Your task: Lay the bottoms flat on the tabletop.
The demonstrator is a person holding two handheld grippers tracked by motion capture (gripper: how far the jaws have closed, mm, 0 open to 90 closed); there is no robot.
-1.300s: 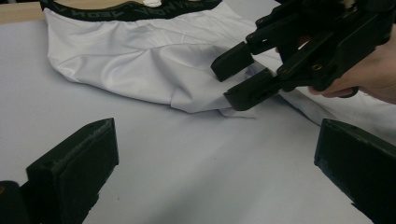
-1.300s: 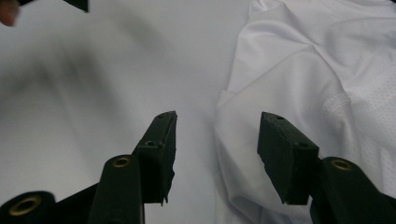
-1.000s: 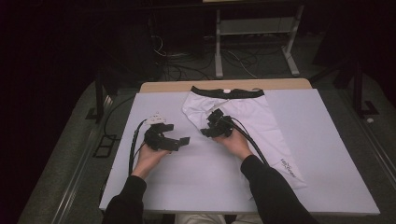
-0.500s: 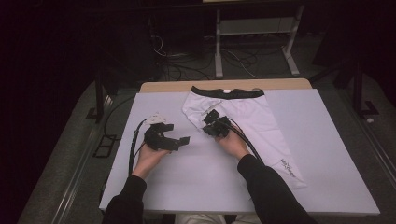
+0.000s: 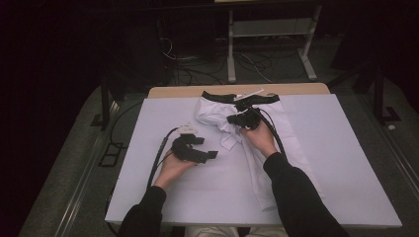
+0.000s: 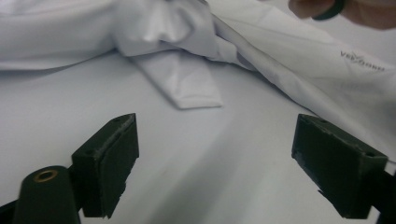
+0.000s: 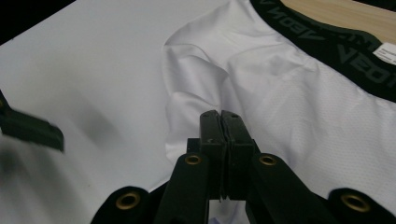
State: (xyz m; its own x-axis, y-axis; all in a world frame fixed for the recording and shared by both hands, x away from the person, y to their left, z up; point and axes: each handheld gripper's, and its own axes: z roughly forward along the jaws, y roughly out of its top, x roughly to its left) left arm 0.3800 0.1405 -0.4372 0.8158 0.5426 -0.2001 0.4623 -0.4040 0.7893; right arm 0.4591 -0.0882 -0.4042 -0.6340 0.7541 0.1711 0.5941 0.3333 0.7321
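Observation:
A white garment (image 5: 269, 148) with a black lettered waistband (image 5: 222, 97) lies on the white board (image 5: 346, 163). My right gripper (image 5: 233, 119) hovers over its upper left part, jaws pressed together (image 7: 222, 116) on a pinch of the white fabric, which rises bunched beneath it. A folded leg end (image 6: 187, 88) hangs from that bunch onto the board. My left gripper (image 5: 206, 148) sits low over the board just left of the garment. Its jaws (image 6: 217, 130) stand wide and have just been closing a little, with only bare board between them.
A strip of wooden tabletop (image 5: 173, 92) runs along the board's far edge. Cables (image 5: 158, 158) trail from both grippers toward the person. Beyond the table, a metal frame (image 5: 232, 54) and loose wires stand on the dark floor.
The right gripper has lifted and moved toward the waistband, pulling the garment's left leg up into a bunch. The left gripper has slid right, closer to the garment.

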